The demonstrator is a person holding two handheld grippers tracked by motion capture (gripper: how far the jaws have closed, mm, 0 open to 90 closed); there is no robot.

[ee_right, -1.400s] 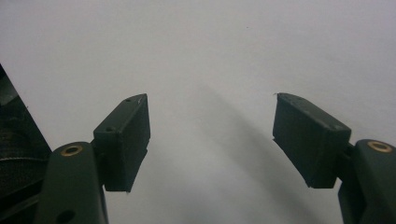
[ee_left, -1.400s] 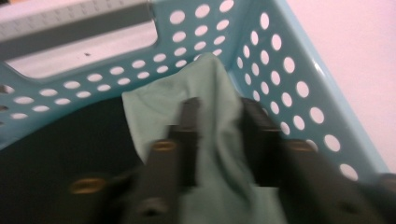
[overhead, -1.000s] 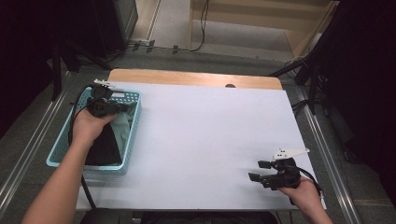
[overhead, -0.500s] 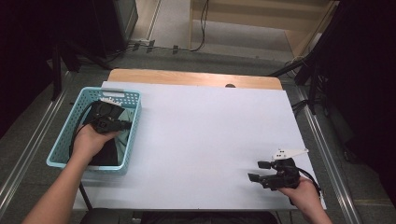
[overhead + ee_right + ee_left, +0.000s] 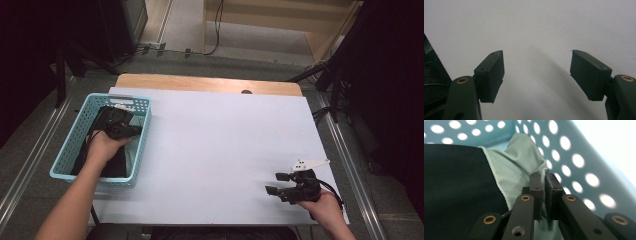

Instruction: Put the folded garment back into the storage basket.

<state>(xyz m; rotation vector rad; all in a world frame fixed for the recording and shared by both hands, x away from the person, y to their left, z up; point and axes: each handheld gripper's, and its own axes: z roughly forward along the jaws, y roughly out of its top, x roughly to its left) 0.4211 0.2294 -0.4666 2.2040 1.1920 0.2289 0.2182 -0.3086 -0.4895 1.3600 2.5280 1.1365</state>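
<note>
Two claws work here. Left gripper pinches a pale green cloth inside the basket, black cloth beside it. Right gripper hangs spread over the table.

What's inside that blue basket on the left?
The basket holds a black cloth and a pale green cloth. The left gripper is shut on a fold of the green one. Whatever lies under the cloths is covered.

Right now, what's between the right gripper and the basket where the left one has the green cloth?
Bare white tabletop alone in the high view, from the right gripper to the basket.
</note>
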